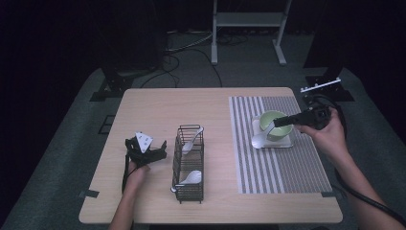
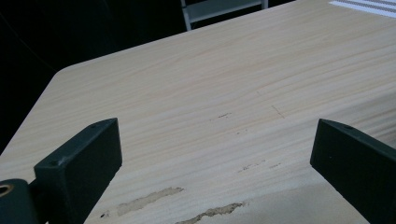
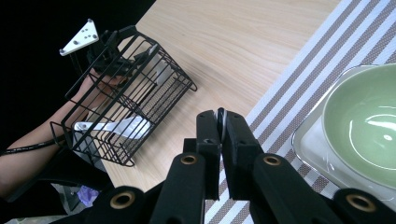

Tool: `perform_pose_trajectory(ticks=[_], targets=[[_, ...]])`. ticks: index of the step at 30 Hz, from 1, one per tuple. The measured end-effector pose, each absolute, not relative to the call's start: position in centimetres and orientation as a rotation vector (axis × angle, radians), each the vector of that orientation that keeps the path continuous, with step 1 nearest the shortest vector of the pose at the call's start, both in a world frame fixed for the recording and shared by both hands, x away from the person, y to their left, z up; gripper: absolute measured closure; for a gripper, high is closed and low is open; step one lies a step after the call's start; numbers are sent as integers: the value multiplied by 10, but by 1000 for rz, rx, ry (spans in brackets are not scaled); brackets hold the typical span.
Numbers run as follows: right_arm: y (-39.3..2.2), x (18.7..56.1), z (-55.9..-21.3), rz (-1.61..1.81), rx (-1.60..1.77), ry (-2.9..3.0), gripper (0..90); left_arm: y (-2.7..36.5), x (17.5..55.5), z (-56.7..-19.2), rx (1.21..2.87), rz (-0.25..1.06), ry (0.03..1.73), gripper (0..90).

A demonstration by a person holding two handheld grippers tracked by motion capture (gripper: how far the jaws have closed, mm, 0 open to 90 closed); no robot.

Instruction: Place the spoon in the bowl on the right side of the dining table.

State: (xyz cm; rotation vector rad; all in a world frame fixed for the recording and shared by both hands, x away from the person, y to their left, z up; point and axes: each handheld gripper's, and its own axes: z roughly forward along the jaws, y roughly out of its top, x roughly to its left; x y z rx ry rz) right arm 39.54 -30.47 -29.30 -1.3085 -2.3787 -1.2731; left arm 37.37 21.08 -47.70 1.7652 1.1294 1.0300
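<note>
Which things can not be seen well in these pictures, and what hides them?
- Spoon handle tip: high view, covered by the right gripper; in the right gripper view just a thin white edge between the jaws.
- Green bowl: right gripper view, cut by the frame edge.
- Spoons in the wire basket: high view, partly behind wires.

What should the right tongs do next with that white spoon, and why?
Probably lower the white spoon onto the tray beside the green bowl, then open. The right tongs are shut on its handle, and its scoop already sits at the tray's near edge.

Left hand-held gripper (image 1: 160, 149) gapes; right hand-held gripper (image 1: 276, 122) is clamped.
</note>
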Motion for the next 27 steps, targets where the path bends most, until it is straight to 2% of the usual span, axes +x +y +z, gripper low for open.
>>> perform_pose_trajectory(ticks=[27], targets=[[-316, 401, -293, -1280, -1363, -2360, 855, 211, 374, -477, 1763, 1030, 1130, 12]])
